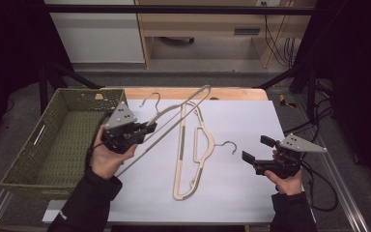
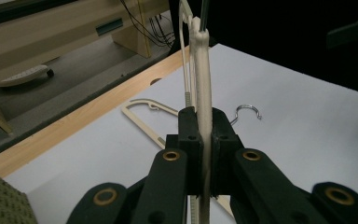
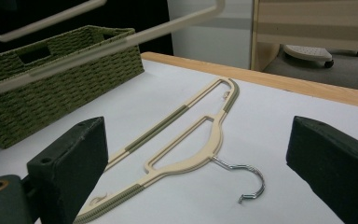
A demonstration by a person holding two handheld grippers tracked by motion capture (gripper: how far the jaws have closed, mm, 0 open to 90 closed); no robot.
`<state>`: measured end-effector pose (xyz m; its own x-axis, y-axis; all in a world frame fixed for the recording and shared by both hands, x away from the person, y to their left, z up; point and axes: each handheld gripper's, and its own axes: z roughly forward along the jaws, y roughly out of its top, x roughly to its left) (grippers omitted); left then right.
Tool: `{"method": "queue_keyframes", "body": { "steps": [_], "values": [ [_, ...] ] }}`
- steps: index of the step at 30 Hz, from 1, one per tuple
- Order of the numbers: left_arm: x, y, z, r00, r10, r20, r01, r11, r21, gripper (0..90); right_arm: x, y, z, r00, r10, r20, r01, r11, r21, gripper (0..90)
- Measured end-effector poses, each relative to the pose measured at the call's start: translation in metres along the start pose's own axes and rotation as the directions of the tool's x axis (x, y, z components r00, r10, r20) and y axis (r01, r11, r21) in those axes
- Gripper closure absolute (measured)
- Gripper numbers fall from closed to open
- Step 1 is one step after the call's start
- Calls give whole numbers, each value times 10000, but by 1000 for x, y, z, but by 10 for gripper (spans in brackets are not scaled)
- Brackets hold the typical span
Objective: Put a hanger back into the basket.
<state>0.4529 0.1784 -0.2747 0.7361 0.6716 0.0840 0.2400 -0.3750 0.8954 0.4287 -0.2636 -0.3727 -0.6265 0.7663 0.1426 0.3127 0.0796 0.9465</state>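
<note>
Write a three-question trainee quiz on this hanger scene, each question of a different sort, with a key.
1. True or false: the left gripper is shut on the lifted hanger.
2. Where does the other hanger lie? A in the basket; B flat on the white sheet; C on the floor.
3. Fill in: the right gripper is ____, holding nothing.

Key: 1 true; 2 B; 3 open.

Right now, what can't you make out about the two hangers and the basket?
- Held hanger: the stretch inside the shut left gripper is covered by its pads in the left gripper view.
- Hanger on the table: its near end is cut off by the right gripper view's bottom edge.
- Basket: its near wall hides part of the floor in the high view.
</note>
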Motion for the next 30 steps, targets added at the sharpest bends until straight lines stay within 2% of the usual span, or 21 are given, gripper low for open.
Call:
{"method": "queue_keyframes", "body": {
  "steps": [4, 5, 8, 9, 10, 12, 13, 15, 17, 18, 20, 24, 25, 27, 28, 30],
  "values": [
    [18, 5, -20, 9999, 25, -167, -26, 10000, -72, 858, 1, 0, 0, 10000, -29, 12, 29, 10000, 49, 47],
    [18, 5, -20, 9999, 25, -167, -26, 10000, -72, 858, 1, 0, 0, 10000, -29, 12, 29, 10000, 49, 47],
    [35, 6, -34, 9994, 13, -338, -13, 10000, 0, 858, 1, -1, 1, 10000, -59, 50, 58, 9999, 109, 43],
    [47, 4, -44, 9988, 36, -486, -35, 10000, 22, 858, 1, -1, 1, 10000, -57, 45, 57, 9999, 125, 43],
    [47, 4, -44, 9988, 36, -486, -35, 10000, 22, 858, 1, -1, 1, 10000, -59, 22, 59, 9999, 135, 42],
    [59, 2, -53, 9976, 42, -693, -45, 10000, -43, 858, 2, -1, 2, 10000, -56, 26, 56, 9999, 152, 41],
    [71, -2, -63, 9960, 40, -897, -38, 10000, 31, 858, 1, -1, 2, 10000, -95, 24, 95, 9998, 181, 40],
    [76, -5, -67, 9947, 76, -1024, -70, 10000, 64, 858, 1, -1, 2, 9999, -107, 25, 107, 9998, 177, 40],
    [89, -12, -80, 9918, 129, -1268, -111, 9998, 148, 858, 2, -1, 3, 10000, -71, 15, 71, 9999, 152, 39],
    [89, -12, -80, 9918, 129, -1268, -111, 9998, 148, 858, 2, -1, 3, 10000, -73, 8, 73, 9999, 154, 39],
    [100, -20, -91, 9895, 173, -1433, -147, 9997, 192, 858, 3, -1, 3, 10000, -95, -27, 96, 9998, 188, 38],
    [112, -30, -100, 9872, 213, -1579, -159, 9993, 349, 858, 3, -1, 5, 9999, -138, -9, 138, 9995, 274, 36],
    [121, -38, -104, 9870, 176, -1600, -116, 9992, 380, 858, 3, -1, 5, 9999, -150, -18, 151, 9995, 266, 36],
    [125, -42, -106, 9868, 125, -1618, -58, 9991, 417, 858, 4, -1, 5, 9999, -113, -11, 114, 9995, 286, 36],
    [133, -49, -109, 9864, -19, -1646, 98, 9988, 470, 858, 4, -1, 5, 9999, -118, -10, 119, 9995, 299, 35],
    [142, -59, -111, 9819, -74, -1893, 189, 9981, 588, 858, 4, -1, 5, 9999, -134, -7, 134, 9995, 288, 35]
  ]
}}
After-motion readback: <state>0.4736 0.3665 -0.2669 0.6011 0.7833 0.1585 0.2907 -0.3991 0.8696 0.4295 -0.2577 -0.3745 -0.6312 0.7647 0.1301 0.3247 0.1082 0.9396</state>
